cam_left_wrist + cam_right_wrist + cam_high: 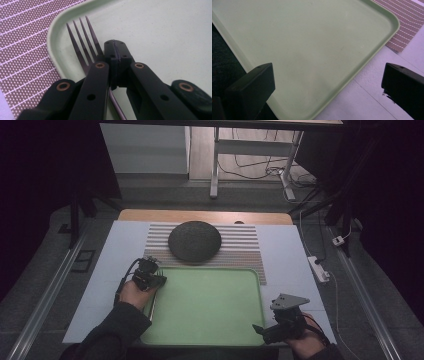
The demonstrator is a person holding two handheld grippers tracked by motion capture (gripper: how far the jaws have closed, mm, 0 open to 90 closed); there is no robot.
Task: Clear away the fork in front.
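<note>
Green tray (160, 30): fork (83, 42) beside closed left hand-held gripper (114, 53).

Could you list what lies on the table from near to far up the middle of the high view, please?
Green tray → striped placemat → dark round plate → bare wooden table edge.

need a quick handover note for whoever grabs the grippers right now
Left gripper: jaws pressed shut, fork beside and under them, tines over the near-left corner of the green tray; whether they pinch it is unclear.
Right gripper: open, holding nothing, at the tray's near-right corner.
Dark round plate sits on the striped mat behind the tray.
Done: fork is at the tray.
Left: probably set it down and release.
</note>
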